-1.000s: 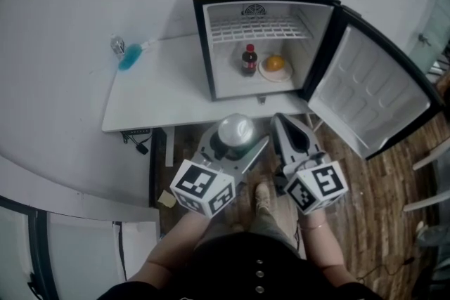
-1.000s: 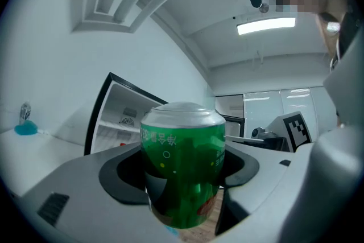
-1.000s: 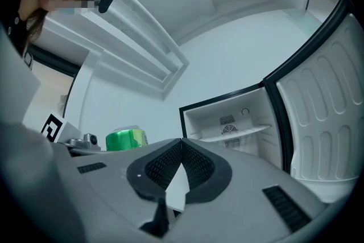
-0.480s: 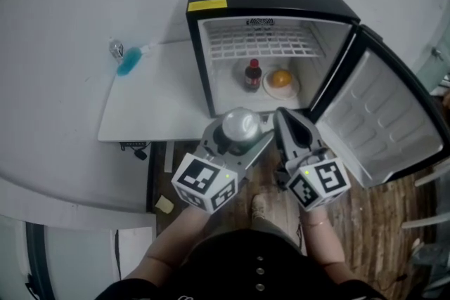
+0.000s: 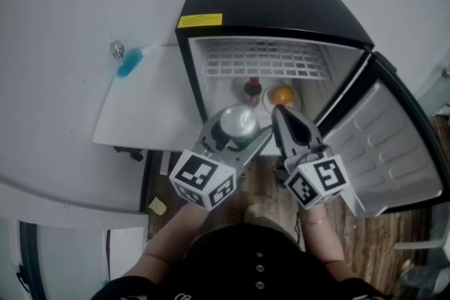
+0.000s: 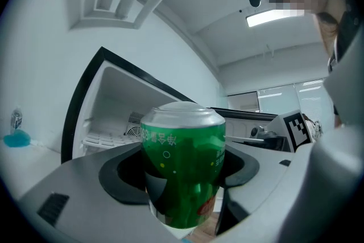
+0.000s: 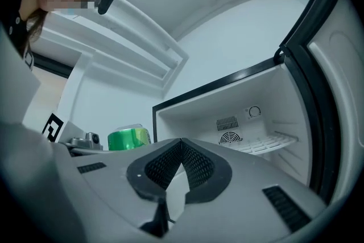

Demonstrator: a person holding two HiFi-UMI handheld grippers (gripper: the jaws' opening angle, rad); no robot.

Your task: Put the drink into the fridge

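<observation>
Drink can (image 6: pixel 183 171), green, is clamped between your left gripper's (image 5: pixel 236 128) jaws, right at the mouth of the open fridge (image 5: pixel 274 3) and not inside it. Your right gripper (image 7: pixel 181 151) rides just beside it, jaws pressed together on nothing. Inside, a dark bottle (image 5: pixel 252 90) stands next to an orange (image 5: pixel 283 95). The door (image 5: pixel 387 144) hangs wide on your right.

White table (image 5: pixel 144 116) against pale wall (image 6: pixel 40 65); wood-plank floor (image 5: pixel 376 249); ceiling light strip (image 6: pixel 273 17) lit.
</observation>
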